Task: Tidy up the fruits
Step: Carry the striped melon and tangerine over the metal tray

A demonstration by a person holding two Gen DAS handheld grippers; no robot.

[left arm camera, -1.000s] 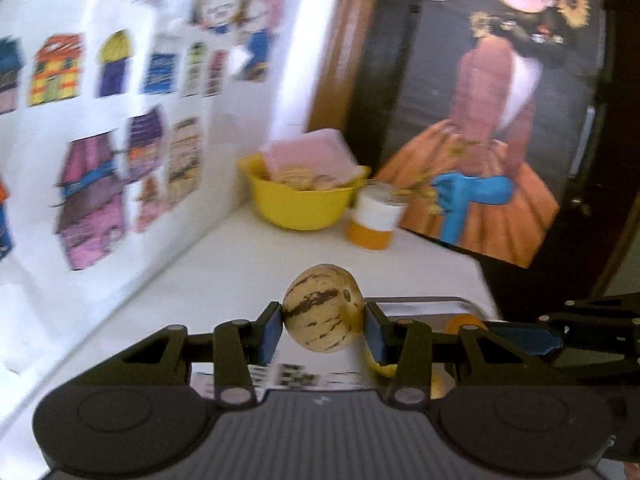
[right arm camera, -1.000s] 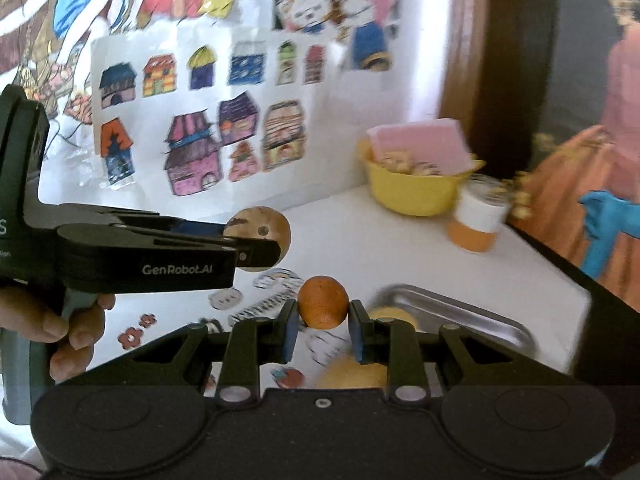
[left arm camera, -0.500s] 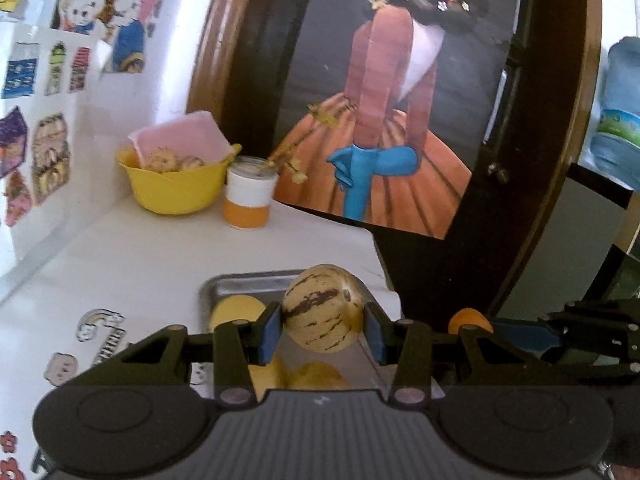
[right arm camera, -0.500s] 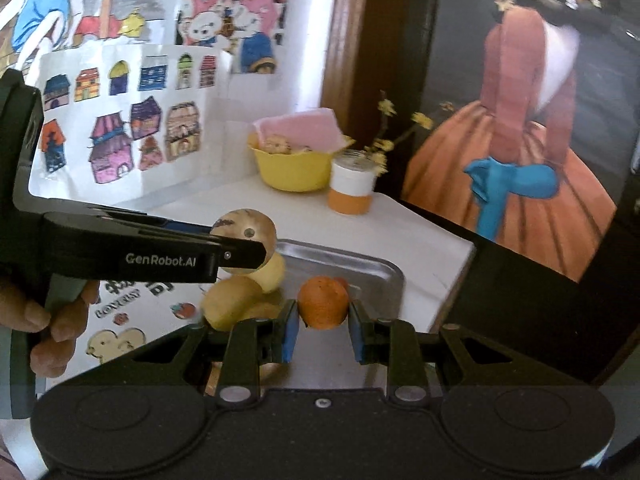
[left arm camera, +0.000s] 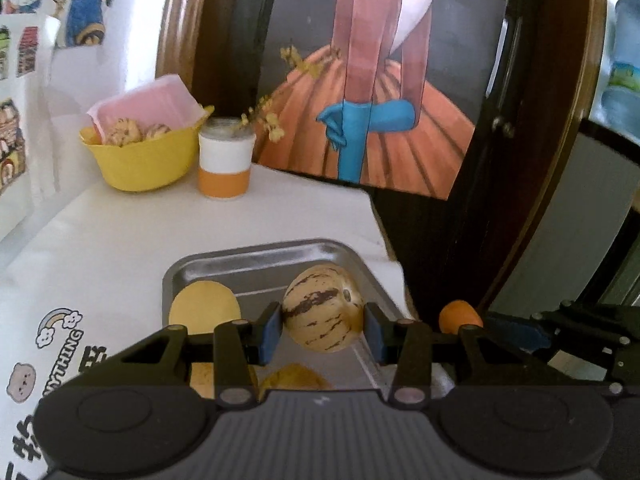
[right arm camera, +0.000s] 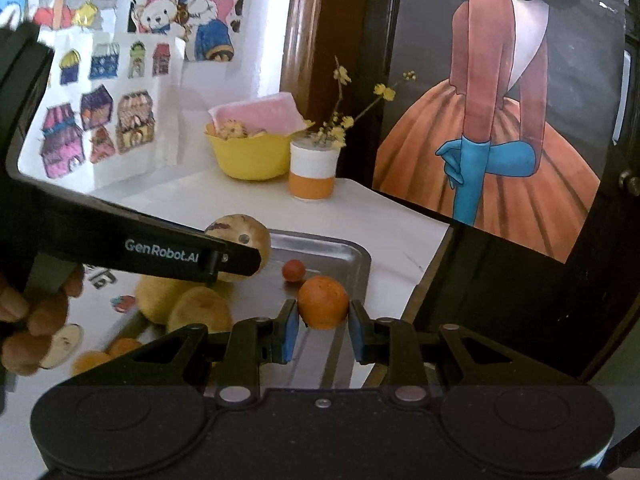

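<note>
The metal tray point(left arm camera: 264, 258) sits at the table's point(left arm camera: 120, 240) right edge; its far half lies bare, while 3 yellow fruits point(right arm camera: 200, 310) crowd the near-left part. Beyond it the white top stays open up to the far edge — there the yellow bowl point(left arm camera: 140, 164) and the orange-and-white cup point(left arm camera: 225, 168) with its sprigs block the way. The left gripper point(right arm camera: 236, 256) hangs over the tray's left side.

Yellow bowl point(left arm camera: 140, 164) beside a cup point(left arm camera: 225, 168) (flower sprigs inside).
</note>
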